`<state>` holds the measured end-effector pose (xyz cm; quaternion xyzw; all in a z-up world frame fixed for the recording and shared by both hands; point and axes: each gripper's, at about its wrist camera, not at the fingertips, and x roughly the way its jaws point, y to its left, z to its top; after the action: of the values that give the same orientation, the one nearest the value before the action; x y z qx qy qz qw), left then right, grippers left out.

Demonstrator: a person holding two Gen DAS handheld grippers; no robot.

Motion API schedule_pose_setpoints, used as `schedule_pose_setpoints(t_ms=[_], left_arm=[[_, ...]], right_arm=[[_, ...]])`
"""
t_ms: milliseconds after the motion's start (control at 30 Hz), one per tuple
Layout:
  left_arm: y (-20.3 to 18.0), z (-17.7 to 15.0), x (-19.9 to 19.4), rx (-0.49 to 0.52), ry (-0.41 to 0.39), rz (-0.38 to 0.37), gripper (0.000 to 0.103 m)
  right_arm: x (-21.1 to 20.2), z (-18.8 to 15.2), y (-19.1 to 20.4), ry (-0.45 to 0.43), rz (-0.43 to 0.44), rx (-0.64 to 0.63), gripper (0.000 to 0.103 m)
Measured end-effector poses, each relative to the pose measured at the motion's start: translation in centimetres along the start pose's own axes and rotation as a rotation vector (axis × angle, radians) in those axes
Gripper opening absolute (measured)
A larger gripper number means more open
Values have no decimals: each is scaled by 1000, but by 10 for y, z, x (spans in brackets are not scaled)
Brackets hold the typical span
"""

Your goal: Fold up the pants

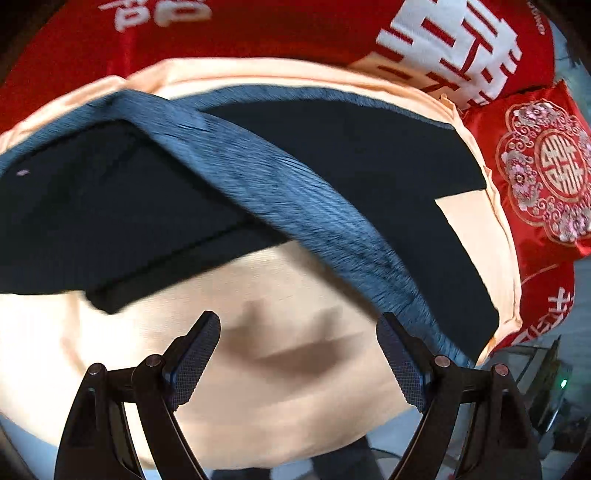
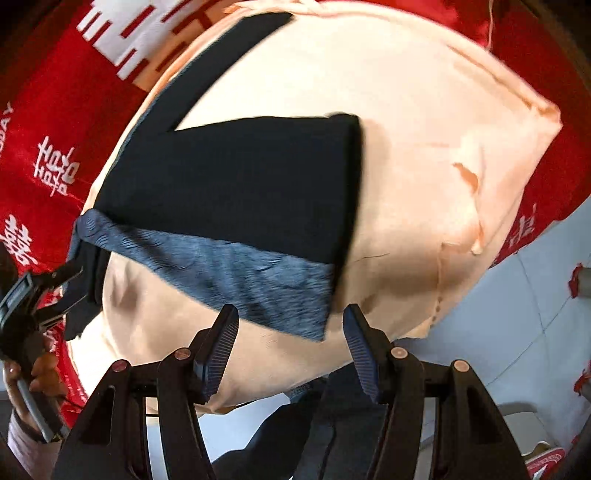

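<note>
Left wrist view: dark pants [image 1: 110,221] lie spread on a peach cloth [image 1: 258,387], with motion blur on the edges.
Pants: near-black fabric with a blue-grey ribbed waistband [image 1: 295,206] that runs as a diagonal strip across the peach cloth; one part is folded over another, so the dark layers overlap.
Left gripper [image 1: 298,317]: jaws released, wide apart, nothing between them, over bare peach cloth; the waistband passes just beside one finger.
Right wrist view: the pants [image 2: 240,184] sit on the peach cloth [image 2: 406,147], one leg reaching toward its far edge.
Waistband, right wrist view: the blue-grey band [image 2: 229,273] runs along the near edge of the dark fabric.
Right gripper [image 2: 291,310]: jaws released, apart, holding nothing, at the waistband's near corner.
Left gripper [image 2: 70,280], right wrist view: at the peach cloth's left edge by the waistband's other end, held by a hand [image 2: 40,373].
Surface: the peach cloth lies on red bedding [image 1: 258,33] with white Chinese characters.
Beyond the peach cloth: a red cushion [image 1: 546,173] with a round floral emblem.
Room: pale floor [image 2: 517,295] beside the peach cloth's near corner.
</note>
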<state>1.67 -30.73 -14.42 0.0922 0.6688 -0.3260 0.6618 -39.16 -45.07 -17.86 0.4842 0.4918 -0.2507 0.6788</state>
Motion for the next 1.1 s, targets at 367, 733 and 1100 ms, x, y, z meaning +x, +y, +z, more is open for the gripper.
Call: schedule_pose_setpoints(t_ms=[367, 733, 1100], left_arm=[[-31, 18, 33, -55, 45, -40, 87], [-41, 27, 39, -90, 84, -46, 21], [-62, 97, -13, -99, -29, -95, 21]], right_arm=[[22, 11, -12, 112, 240, -10, 61], [-14, 46, -2, 160, 377, 9, 3], [-68, 191, 70, 29, 434, -139, 3]])
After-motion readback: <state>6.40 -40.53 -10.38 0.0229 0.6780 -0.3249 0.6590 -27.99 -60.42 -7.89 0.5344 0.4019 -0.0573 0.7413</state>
